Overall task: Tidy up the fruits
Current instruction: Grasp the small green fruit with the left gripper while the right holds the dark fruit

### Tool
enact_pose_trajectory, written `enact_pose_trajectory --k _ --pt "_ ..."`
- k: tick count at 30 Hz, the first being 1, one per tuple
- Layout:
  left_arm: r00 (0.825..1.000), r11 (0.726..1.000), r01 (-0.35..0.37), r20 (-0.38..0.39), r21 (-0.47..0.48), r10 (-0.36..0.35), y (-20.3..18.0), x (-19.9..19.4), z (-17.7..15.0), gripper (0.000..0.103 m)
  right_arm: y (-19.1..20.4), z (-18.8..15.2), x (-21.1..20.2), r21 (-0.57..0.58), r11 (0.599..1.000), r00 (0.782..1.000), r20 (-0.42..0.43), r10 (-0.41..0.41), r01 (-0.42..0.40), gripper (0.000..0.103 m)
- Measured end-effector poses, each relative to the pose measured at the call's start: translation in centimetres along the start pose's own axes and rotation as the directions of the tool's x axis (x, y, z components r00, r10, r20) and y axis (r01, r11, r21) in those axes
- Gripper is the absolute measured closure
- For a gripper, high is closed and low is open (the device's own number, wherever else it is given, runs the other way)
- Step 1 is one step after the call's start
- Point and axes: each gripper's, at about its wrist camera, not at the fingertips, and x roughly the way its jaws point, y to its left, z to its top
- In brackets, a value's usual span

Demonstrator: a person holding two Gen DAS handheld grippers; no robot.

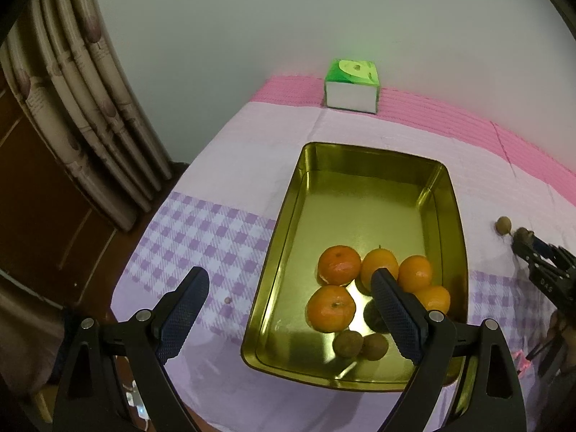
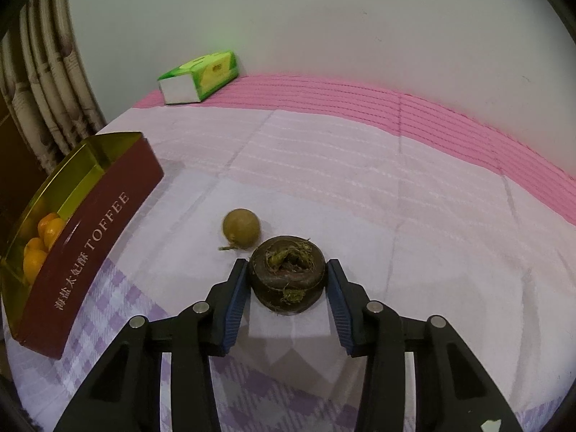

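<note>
A: Left wrist view. Nearest the lens, the left gripper point(image 1: 289, 298) hangs spread wide and empty over the near end of the gold tin point(image 1: 446, 187), one finger above the fruit, the other out over the checked cloth point(image 1: 201, 230).

B: And the tin's contents?

A: Five oranges point(image 1: 339, 264) bunched at the near end, small brown fruits point(image 1: 347, 343) just before them. The far end lies bare, likely kept free for what is left. A green tissue box point(image 1: 351, 86) sits beyond the tin against the wall.

B: Right wrist view?

A: The right gripper point(image 2: 288, 277) pinches a dark water chestnut point(image 2: 286, 273), pads pressed on both flanks, tufted top toward the camera. It seems to rest on the cloth, to the right of the tin.

B: Anything else loose?

A: One round longan point(image 2: 241, 226), stem trailing, just beyond the chestnut, nearer the tin. The side grip looks meant to lift the flattened fruit without it rolling. Both appear bound for the tin.
</note>
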Motion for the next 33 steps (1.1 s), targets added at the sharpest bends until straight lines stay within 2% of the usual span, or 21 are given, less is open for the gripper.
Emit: enact_pose_trajectory --k 5,14,21,26,29,33 --pt "0.999 0.998 0.052 0.011 0.029 -0.052 -2.6 -0.8 0.6 0.012 -2.3 -0.6 -0.7 0.028 0.999 0.999 0.002 -0.044 0.044 0.063" --pt "0.984 0.968 0.166 0.025 0.19 -0.174 -12.8 -1.0 2.1 0.012 -8.1 -2.4 -2.6 0.096 0.985 0.989 -0.002 -0.146 0.146 0.063" --pt "0.967 0.942 0.256 -0.058 0.216 -0.25 -18.5 1.2 2.9 0.012 -11.6 -3.7 -3.8 0.156 0.972 0.984 -0.004 -0.176 0.174 0.063" --pt "0.953 0.935 0.297 -0.123 0.193 -0.277 -20.9 3.3 4.0 0.012 -11.6 -3.9 -3.9 0.156 0.973 0.985 -0.01 -0.173 0.173 0.062" --pt "0.939 0.932 0.321 -0.188 0.171 -0.289 -22.0 4.8 4.6 0.017 -11.7 -4.0 -4.0 0.151 0.973 0.984 -0.012 -0.176 0.176 0.062" --pt "0.908 0.927 0.355 -0.282 0.121 -0.31 -23.1 6.9 5.5 0.03 -11.8 -4.1 -4.1 0.155 0.973 0.985 -0.011 -0.172 0.171 0.062"
